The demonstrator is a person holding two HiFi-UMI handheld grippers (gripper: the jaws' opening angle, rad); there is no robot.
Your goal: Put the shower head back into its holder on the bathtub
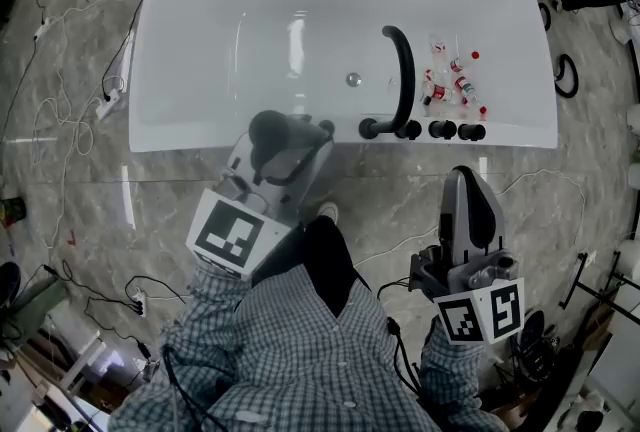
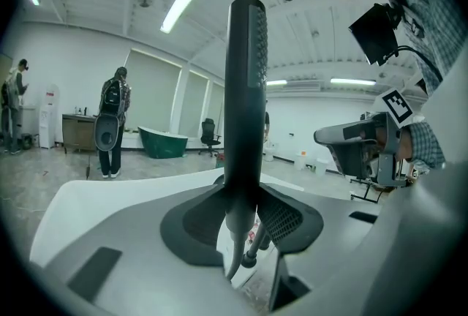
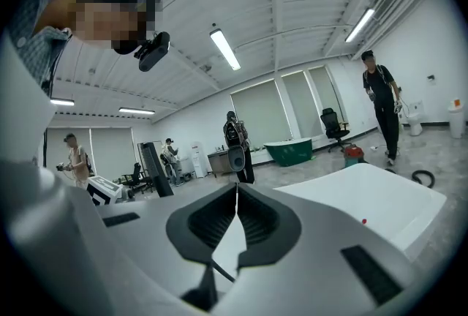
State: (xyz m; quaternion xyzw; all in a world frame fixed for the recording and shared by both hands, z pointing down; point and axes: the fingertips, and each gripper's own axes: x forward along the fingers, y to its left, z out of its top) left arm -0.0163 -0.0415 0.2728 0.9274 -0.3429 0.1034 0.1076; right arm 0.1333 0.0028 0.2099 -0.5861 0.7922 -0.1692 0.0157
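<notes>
Your shower head [image 2: 245, 88] is matte black with a finely dotted face. The bathtub [image 1: 200, 40] is glossy white; its spout [image 1: 402, 70] and knobs [image 1: 442, 130] are black. Your left gripper [image 1: 288, 132] and right gripper [image 1: 470, 195] are grey, each bearing black-and-white square markers. Your shirt [image 1: 300, 360] is blue-grey check, the floor [image 1: 80, 170] grey veined marble

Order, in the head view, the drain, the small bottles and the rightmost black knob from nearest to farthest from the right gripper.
1. Rightmost black knob, on the tub rim, just ahead of the right gripper.
2. Small bottles, beyond the knob, right of the spout.
3. Drain, farther left, tub floor.
</notes>
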